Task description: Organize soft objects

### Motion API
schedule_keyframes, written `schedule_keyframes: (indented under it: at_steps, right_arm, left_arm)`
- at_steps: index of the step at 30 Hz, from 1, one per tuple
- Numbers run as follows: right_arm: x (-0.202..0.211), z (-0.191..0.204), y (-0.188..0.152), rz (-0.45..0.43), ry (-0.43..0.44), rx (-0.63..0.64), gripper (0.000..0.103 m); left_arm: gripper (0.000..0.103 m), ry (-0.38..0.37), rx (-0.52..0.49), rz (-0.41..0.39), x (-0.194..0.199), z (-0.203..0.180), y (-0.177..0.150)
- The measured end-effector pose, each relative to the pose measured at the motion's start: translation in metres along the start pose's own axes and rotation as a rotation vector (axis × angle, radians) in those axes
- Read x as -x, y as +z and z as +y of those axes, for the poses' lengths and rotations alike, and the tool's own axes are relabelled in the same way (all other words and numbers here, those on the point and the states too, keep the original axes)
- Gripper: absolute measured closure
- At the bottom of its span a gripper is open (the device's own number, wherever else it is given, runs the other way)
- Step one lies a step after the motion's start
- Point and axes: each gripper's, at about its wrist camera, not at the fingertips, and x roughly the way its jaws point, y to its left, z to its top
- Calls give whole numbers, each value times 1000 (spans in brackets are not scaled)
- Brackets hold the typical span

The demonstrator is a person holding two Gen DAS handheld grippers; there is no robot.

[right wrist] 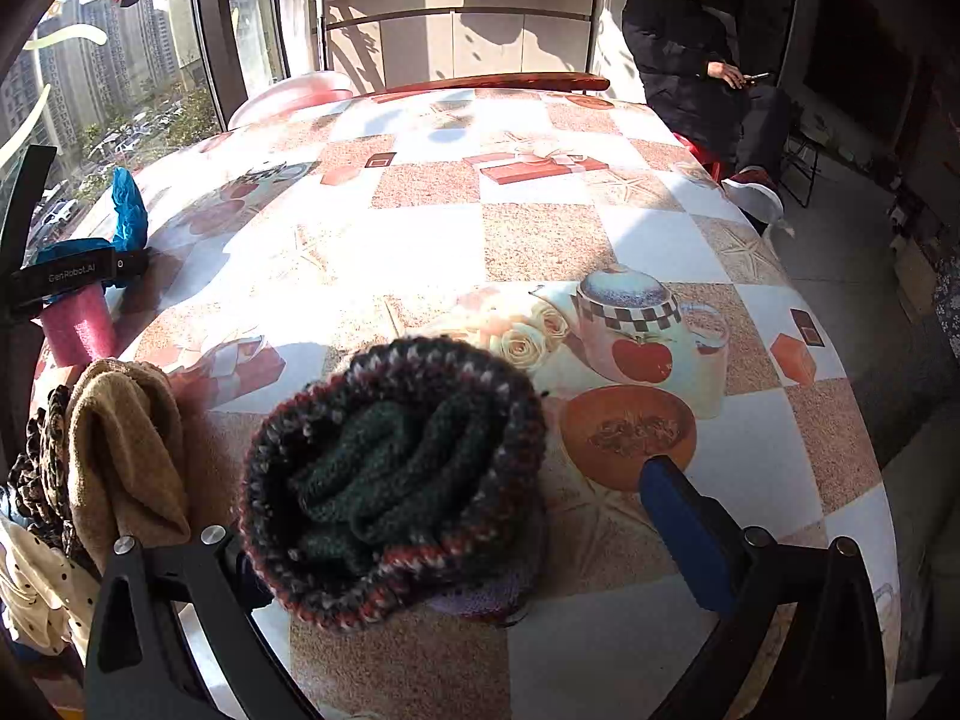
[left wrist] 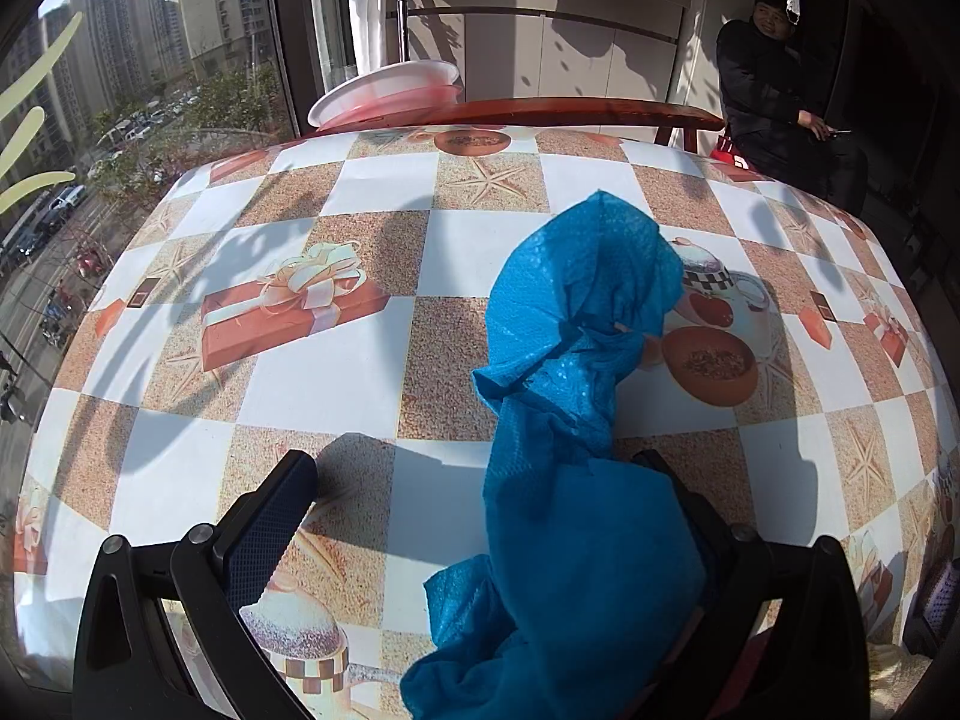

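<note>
left claw wide, blue cloth draped over lower-right finger, likely snagged | right claw wide around knitted hat on tabletop, poised to grip

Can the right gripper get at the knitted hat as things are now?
Probably yes: the knitted hat lies between the open fingers of the right gripper, and nothing covers it.
</note>
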Motion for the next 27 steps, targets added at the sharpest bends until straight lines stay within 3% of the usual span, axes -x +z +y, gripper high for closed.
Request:
schedule_keyframes:
  at_steps: [27]
  right_arm:
    - [0, 0, 0, 1, -1, 0, 0]
  left_arm:
    - [0, -2, -1, 1, -3, 0, 1]
